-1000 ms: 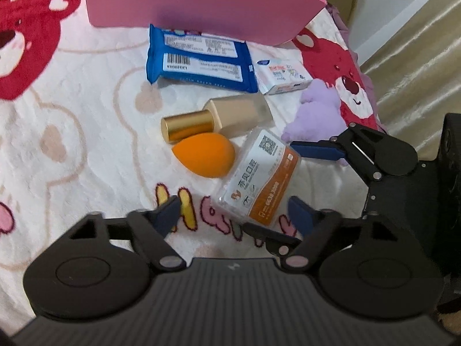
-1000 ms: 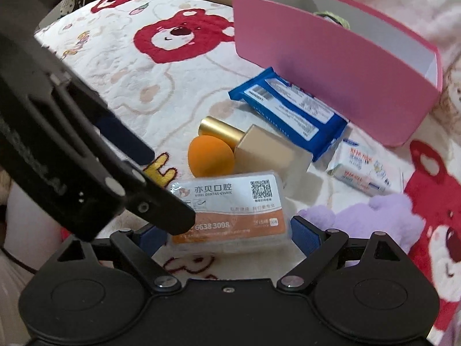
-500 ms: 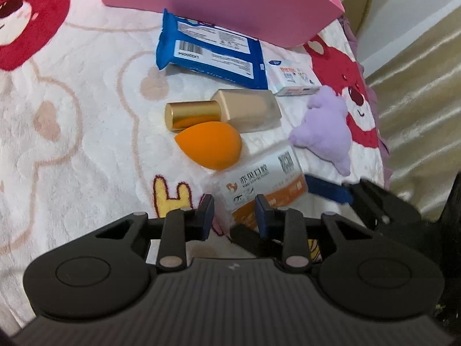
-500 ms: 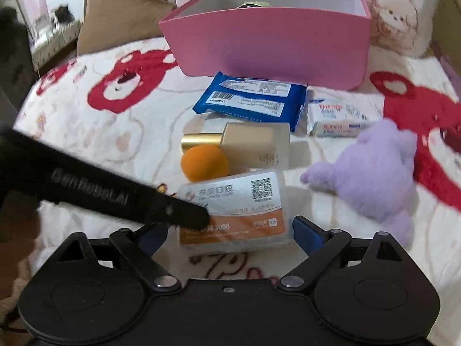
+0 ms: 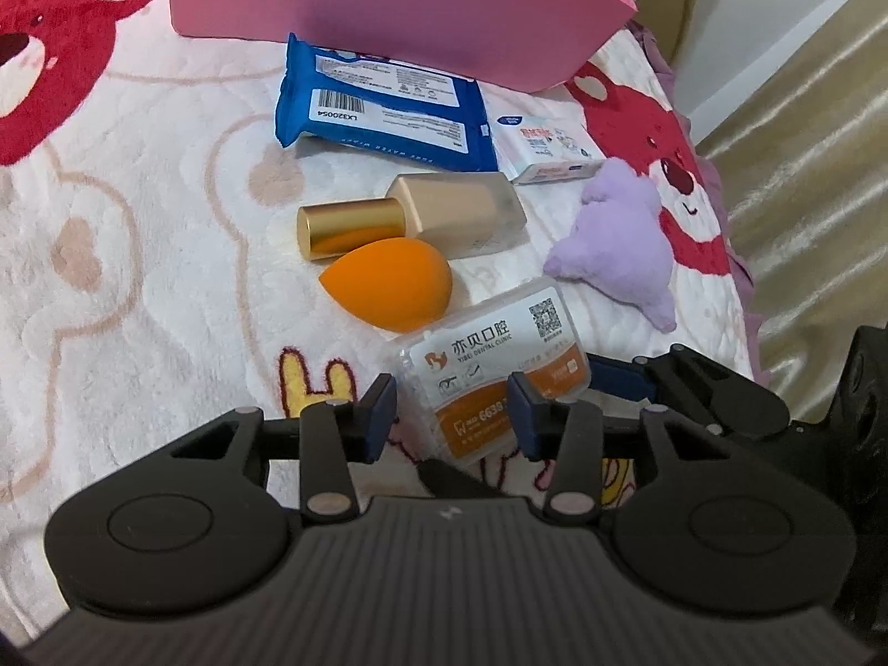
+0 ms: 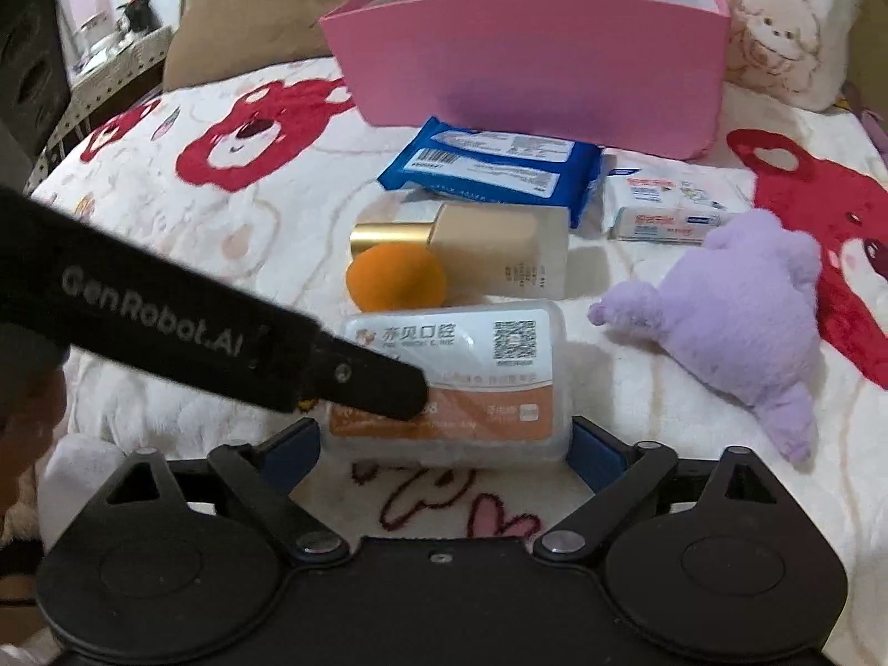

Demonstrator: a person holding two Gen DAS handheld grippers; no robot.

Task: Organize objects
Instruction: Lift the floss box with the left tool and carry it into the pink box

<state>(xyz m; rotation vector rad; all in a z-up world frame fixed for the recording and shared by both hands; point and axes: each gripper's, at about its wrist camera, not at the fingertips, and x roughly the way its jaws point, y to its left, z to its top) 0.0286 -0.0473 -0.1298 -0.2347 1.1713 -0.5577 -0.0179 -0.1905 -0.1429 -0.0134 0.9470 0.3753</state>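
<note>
A clear plastic box with an orange and white label point(image 5: 494, 372) point(image 6: 455, 377) lies on the bear-print blanket. My right gripper point(image 6: 447, 444) is open, its blue pads on either side of the box's near end. My left gripper point(image 5: 452, 410) reaches in from the left; its jaws stand part-closed around the box's corner, and whether they touch it is unclear. An orange sponge point(image 5: 388, 291) point(image 6: 395, 277), a gold bottle point(image 5: 422, 219) point(image 6: 472, 250), a blue wipes pack point(image 5: 383, 111) point(image 6: 494, 169), a small white pack point(image 5: 546, 152) point(image 6: 663, 211) and a purple plush point(image 5: 621, 247) point(image 6: 732, 311) lie beyond.
An open pink box point(image 5: 388, 5) point(image 6: 533, 50) stands at the back of the blanket. A brown pillow point(image 6: 238, 28) and a printed cushion point(image 6: 777, 50) lie behind it. The bed edge and a gold curtain point(image 5: 805, 166) are on the right in the left wrist view.
My left gripper narrowed its jaws and moved in onto the plastic box's corner. The right gripper swung round to face the pink box, still straddling the plastic box.
</note>
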